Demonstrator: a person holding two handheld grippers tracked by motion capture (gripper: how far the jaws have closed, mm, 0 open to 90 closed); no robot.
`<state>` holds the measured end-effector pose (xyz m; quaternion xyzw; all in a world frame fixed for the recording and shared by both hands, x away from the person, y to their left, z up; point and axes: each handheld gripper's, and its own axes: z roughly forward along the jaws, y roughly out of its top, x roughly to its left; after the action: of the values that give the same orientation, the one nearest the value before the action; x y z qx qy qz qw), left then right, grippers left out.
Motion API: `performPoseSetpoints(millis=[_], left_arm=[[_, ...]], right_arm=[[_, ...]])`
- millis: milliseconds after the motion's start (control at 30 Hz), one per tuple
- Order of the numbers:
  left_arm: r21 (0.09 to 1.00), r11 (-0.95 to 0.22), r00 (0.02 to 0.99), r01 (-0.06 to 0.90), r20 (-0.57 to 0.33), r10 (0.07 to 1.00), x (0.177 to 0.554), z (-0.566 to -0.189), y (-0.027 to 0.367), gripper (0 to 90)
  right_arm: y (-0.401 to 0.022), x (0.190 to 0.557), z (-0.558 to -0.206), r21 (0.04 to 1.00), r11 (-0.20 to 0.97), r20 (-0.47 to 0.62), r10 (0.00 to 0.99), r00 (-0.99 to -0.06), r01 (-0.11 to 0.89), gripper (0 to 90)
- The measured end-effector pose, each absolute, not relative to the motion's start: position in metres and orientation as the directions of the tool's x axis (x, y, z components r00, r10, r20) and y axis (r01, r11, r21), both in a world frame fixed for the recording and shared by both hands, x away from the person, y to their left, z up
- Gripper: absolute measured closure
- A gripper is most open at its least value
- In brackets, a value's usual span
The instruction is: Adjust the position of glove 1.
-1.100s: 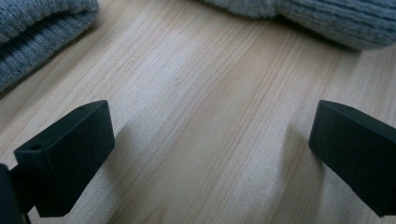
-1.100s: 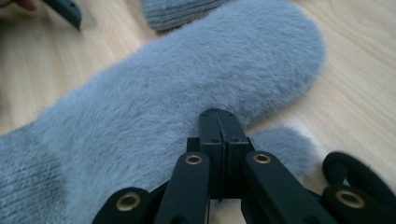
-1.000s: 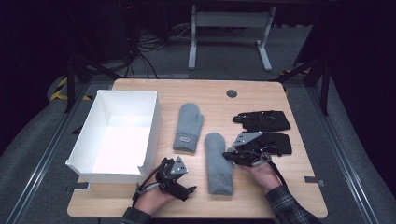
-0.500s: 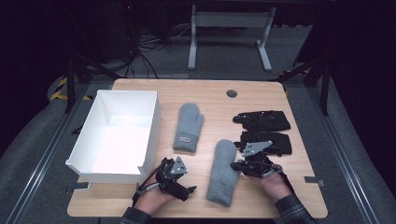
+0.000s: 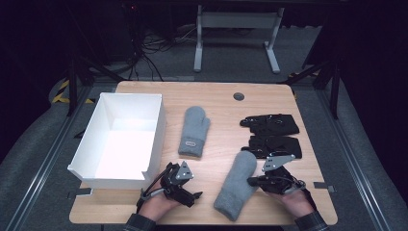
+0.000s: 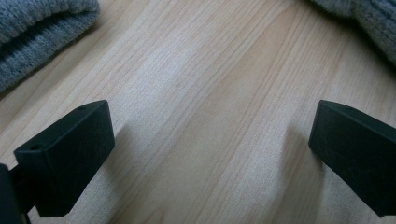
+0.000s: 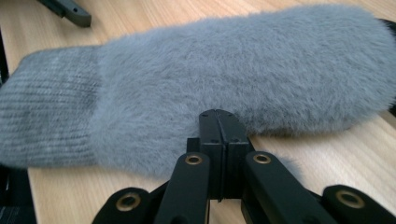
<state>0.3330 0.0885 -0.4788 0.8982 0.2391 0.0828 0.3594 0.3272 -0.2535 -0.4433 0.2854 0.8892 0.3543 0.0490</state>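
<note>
Grey and fuzzy, the near knitted mitten (image 5: 236,186) lies just ahead of the right gripper (image 5: 253,181), whose jaws are pressed together at its edge, its long axis running from cuff nearest the person toward the black gloves. Left gripper (image 5: 191,198), jaws wide apart over bare wood, sits farther off, with the white box (image 5: 155,139) just beyond it.

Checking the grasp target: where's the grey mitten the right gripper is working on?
High view: the grey mitten lies tilted at the table's front edge, right of centre, between the two grippers; the shut right gripper touches its right edge.
</note>
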Motion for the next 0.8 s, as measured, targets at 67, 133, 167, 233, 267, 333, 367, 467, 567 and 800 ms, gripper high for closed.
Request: performPoseSetpoints(millis=[67,133,167,233,267,333,367,467,567,800], left_arm=[[0.685,-0.627,0.872,0.37,-0.023,0.489,0.333,-0.479,0.088,0.6],[0.683,-0.627,0.87,0.375,-0.026,0.493,0.333,-0.479,0.088,0.6],[0.686,-0.626,0.872,0.37,-0.023,0.49,0.333,-0.479,0.088,0.6],[0.688,-0.625,0.871,0.37,-0.023,0.49,0.333,-0.479,0.088,0.6],[0.687,-0.625,0.871,0.37,-0.023,0.49,0.333,-0.479,0.088,0.6],[0.687,-0.625,0.871,0.37,-0.023,0.49,0.333,-0.479,0.088,0.6],[0.687,-0.625,0.871,0.37,-0.023,0.491,0.333,-0.479,0.088,0.6],[0.684,-0.625,0.868,0.377,-0.026,0.496,0.333,-0.479,0.088,0.6],[0.684,-0.624,0.867,0.378,-0.027,0.497,0.333,-0.479,0.088,0.6],[0.684,-0.624,0.867,0.379,-0.027,0.497,0.333,-0.479,0.088,0.6]], right_arm=[[-0.257,0.324,-0.444,0.655,0.585,0.126,0.54,-0.832,0.478,90.0],[-0.26,0.321,-0.444,0.654,0.587,0.124,0.539,-0.833,0.477,90.0],[-0.26,0.319,-0.443,0.652,0.591,0.12,0.537,-0.835,0.474,90.0],[-0.262,0.315,-0.441,0.664,0.59,0.11,0.53,-0.841,0.459,90.0],[-0.262,0.312,-0.439,0.677,0.582,0.111,0.524,-0.845,0.45,90.0],[-0.259,0.306,-0.433,0.71,0.569,0.122,0.48,-0.869,0.414,90.0],[-0.259,0.306,-0.433,0.71,0.569,0.122,0.48,-0.869,0.414,90.0],[-0.246,0.298,-0.435,0.713,0.589,0.13,0.421,-0.898,0.38,90.0],[-0.231,0.298,-0.443,0.69,0.624,0.125,0.395,-0.91,0.365,90.0],[-0.21,0.309,-0.447,0.688,0.625,0.118,0.406,-0.906,0.37,90.0]])
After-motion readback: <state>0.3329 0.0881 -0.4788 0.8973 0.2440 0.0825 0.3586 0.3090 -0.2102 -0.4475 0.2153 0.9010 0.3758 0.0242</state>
